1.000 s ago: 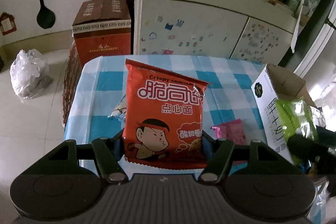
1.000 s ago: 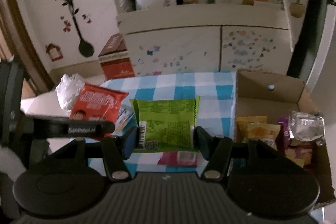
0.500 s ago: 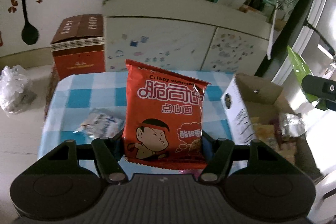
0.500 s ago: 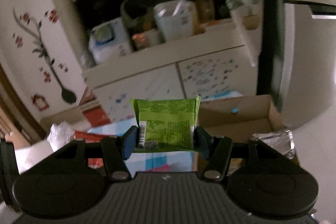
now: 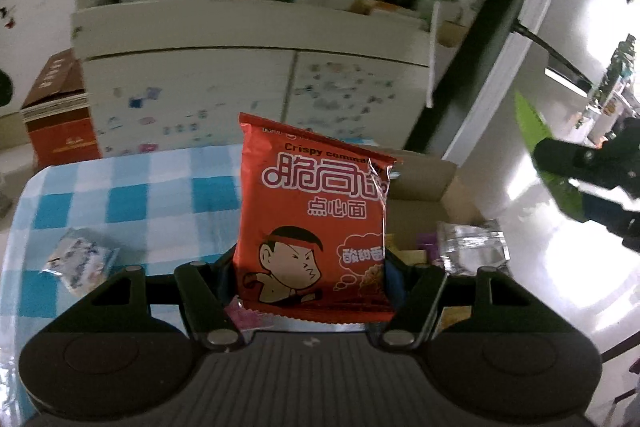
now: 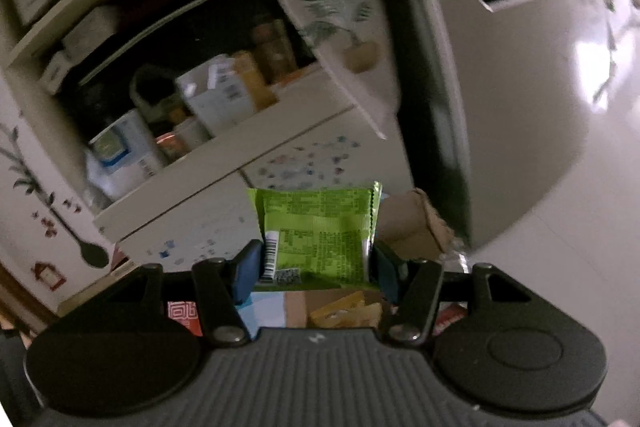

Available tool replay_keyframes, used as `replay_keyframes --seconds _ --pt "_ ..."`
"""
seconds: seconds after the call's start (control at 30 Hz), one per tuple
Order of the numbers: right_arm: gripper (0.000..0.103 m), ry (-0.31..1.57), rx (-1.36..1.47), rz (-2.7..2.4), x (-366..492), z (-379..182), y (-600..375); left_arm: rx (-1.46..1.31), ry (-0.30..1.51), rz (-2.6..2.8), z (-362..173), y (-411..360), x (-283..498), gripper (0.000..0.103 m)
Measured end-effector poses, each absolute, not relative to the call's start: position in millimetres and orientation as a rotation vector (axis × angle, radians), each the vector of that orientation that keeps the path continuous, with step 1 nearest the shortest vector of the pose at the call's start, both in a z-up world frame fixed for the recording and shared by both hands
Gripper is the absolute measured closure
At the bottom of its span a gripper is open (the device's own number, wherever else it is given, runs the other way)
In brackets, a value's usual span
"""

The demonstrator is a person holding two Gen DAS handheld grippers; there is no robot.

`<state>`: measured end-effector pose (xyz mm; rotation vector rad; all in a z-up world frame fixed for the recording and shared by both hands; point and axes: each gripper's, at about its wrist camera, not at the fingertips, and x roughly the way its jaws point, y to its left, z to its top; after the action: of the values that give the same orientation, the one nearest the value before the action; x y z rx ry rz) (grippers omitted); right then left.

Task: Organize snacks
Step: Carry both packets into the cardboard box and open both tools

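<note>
The left claw (image 5: 310, 271) grips a red bag (image 5: 316, 215) and the right claw (image 6: 316, 267) a green bag (image 6: 318, 231), both not yet in the box (image 5: 420, 187), which already holds several snacks, while two packets (image 5: 80, 261) wait on the table (image 5: 140, 195).

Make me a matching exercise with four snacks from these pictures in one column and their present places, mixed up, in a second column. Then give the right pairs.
Things
1. red noodle packet
2. green packet
3. silver foil packet
4. pale blue-white packet

Places
A. lying on the checked tablecloth
B. between the fingers of the right gripper
C. inside the cardboard box
D. between the fingers of the left gripper

Pairs: 1-D, 2-B, 3-C, 4-A
</note>
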<state>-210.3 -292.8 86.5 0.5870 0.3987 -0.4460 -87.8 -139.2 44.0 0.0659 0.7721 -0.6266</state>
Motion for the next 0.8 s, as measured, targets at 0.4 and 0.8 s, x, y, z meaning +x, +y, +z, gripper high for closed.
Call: replay_keyframes --seconds 0.4,0.8 --pt "0.043 0.379 0.736 -0.544 -229.8 76.1 -319.0 0.084 0.793 -0.661 46.6 -187.9 -84.0 0.03" --pt "0.035 0.431 0.926 -0.593 -232.5 53.7 -339.1 0.124 0.829 -0.692 33.5 -226.9 -79.8 0.016"
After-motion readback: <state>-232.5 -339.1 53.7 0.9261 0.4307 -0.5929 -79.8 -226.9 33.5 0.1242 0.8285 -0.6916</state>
